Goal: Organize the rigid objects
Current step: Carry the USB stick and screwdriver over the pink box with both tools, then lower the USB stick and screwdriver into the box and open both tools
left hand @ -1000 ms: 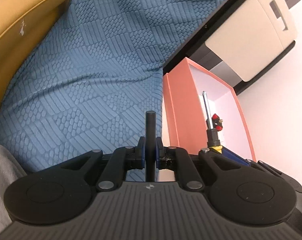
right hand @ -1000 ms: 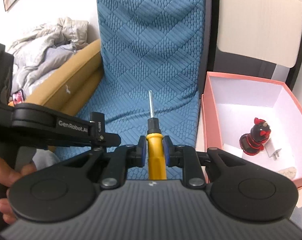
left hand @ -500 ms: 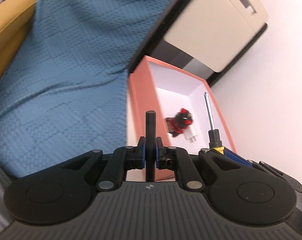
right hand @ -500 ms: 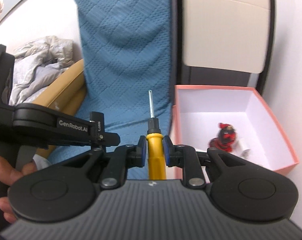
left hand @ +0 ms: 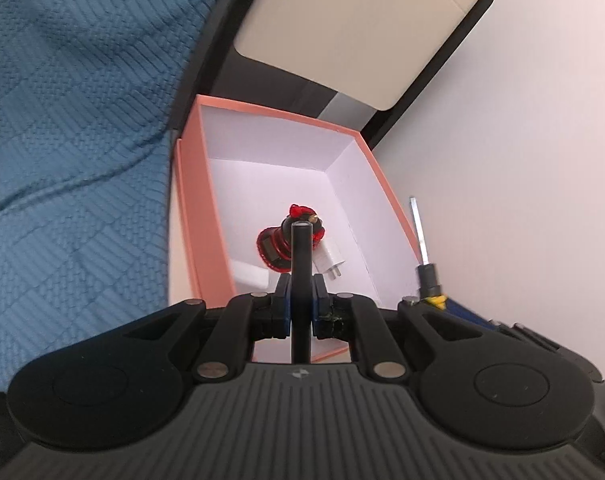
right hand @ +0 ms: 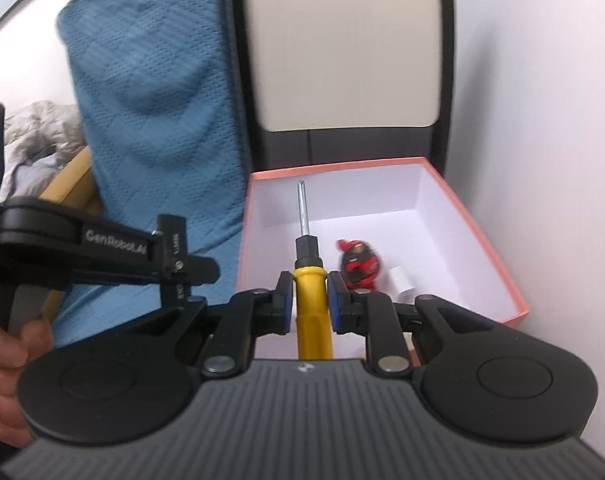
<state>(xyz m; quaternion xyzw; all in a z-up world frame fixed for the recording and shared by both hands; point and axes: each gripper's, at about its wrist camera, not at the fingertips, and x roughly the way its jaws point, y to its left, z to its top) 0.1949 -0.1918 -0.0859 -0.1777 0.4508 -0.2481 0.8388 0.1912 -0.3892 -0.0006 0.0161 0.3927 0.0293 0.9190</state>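
A white wall (left hand: 522,140) closed off the right side of the scene, with a blue quilted cover (left hand: 62,140) draped to the left and a beige-and-black appliance (right hand: 342,60) standing behind. Between them sat an open pink box (left hand: 190,200) with a white interior, evidently the collecting place for the rigid items: a red-and-black toy (right hand: 356,265) and a small white plug (right hand: 400,280) already lay on its floor.

The left tongs (left hand: 301,304) were clamped tight on a thin black rod (left hand: 301,264), held upright and poised above the box's near end, in line with the toy. That position looked chosen for dropping the rod inside.

The right tongs (right hand: 309,296) were clamped on the yellow handle of a screwdriver (right hand: 308,272), its metal shaft pointing forward over the box interior, near the left wall. In the left wrist view the same screwdriver (left hand: 426,268) showed beside the box's right rim. Both tools appeared carried lengthwise so they would lie flat once let go; neither had yet been released.
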